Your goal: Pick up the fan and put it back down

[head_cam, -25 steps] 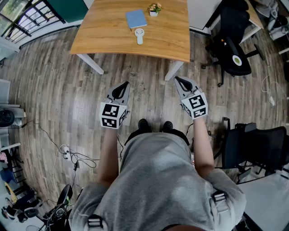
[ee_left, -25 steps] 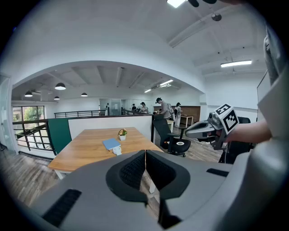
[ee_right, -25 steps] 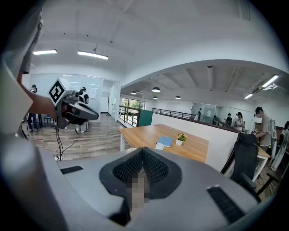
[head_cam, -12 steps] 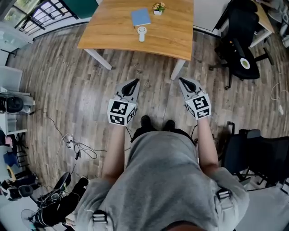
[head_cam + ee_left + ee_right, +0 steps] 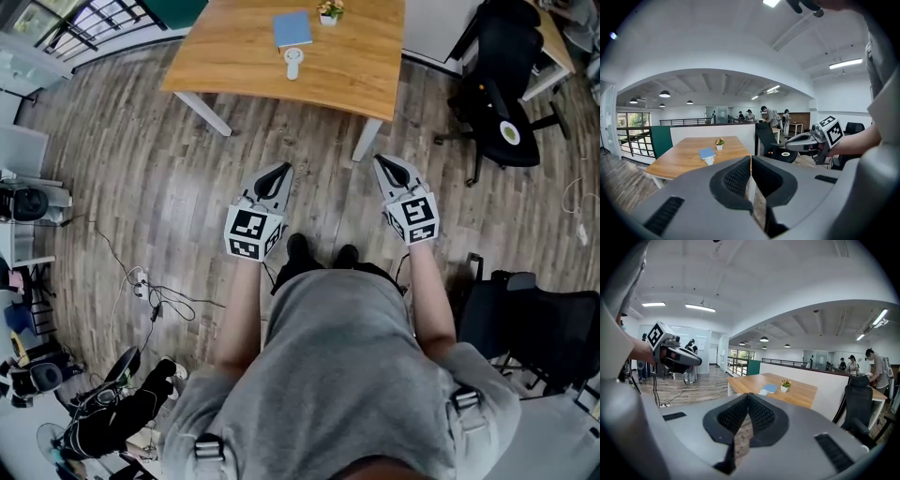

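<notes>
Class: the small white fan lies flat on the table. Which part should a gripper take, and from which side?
Probably the handle of the fan: it is the narrow end and points at the near edge of the table. Come from that edge, jaws across the handle. The round head, by the blue book, looks too wide.

A wooden worktop (image 5: 356, 66) stands on white legs (image 5: 208, 114) at the top of the head view. A blue book (image 5: 292, 29) lies on it, and a little pot of flowers (image 5: 328, 11) sits just beside the book. The floor (image 5: 141, 169) is made of brown wood planks. A black chair on wheels (image 5: 502, 103) stands to the right of the worktop. Another black chair (image 5: 539, 323) is at the lower right. Thin cords (image 5: 159, 305) lie in a tangle on the floor at the left. Far back in the room, some people (image 5: 771, 116) stand near desks.
</notes>
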`<state>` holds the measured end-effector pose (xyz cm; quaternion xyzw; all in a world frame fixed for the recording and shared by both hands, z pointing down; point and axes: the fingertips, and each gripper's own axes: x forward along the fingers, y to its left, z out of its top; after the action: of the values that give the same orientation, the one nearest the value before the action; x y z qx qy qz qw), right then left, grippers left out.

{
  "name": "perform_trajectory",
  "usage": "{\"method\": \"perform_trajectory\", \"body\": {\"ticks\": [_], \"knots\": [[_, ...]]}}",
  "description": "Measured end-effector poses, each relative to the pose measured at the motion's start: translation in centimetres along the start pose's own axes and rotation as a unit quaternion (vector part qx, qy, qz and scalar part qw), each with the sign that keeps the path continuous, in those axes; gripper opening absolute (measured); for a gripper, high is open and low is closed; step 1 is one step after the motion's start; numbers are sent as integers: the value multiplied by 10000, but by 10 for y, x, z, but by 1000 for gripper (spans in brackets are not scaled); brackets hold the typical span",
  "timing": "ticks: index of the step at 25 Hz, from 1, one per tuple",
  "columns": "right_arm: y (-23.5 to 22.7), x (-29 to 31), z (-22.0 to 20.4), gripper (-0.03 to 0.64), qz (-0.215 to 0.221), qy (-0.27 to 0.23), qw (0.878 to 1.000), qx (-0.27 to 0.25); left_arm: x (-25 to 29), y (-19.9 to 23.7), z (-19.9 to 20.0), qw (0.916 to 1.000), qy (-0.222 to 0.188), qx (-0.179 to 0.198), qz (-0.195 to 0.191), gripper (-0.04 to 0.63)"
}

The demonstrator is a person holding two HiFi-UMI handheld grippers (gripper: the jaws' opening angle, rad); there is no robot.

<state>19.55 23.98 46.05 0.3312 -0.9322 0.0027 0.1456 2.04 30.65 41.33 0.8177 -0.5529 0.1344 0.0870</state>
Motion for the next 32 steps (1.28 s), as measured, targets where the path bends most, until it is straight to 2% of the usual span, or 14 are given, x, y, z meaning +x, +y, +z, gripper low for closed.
{"method": "perform_trajectory", "body": {"ticks": [3, 9, 15, 21, 25, 32], "knots": [[3, 3, 1, 9, 84, -14, 9999, -53, 1, -2, 1, 10000, -45, 15, -35, 26], [7, 6, 2, 60, 204, -40, 9997, -150, 4, -3, 4, 9999, -52, 87, -49, 26], [4, 4, 9, 117, 257, -218, 9994, 110, 1, -5, 10, 9997, -180, 9, -137, 34], [3, -3, 9, 180, 245, -283, 9992, 133, 0, -12, 14, 9993, -304, -31, -208, 137], [3, -10, 6, 252, 214, -287, 9993, 132, -1, -18, 14, 9994, -286, -7, -197, 189], [3, -18, 2, 287, 340, -290, 9988, 205, -3, -24, 15, 9996, -281, -6, -58, 246]]}}
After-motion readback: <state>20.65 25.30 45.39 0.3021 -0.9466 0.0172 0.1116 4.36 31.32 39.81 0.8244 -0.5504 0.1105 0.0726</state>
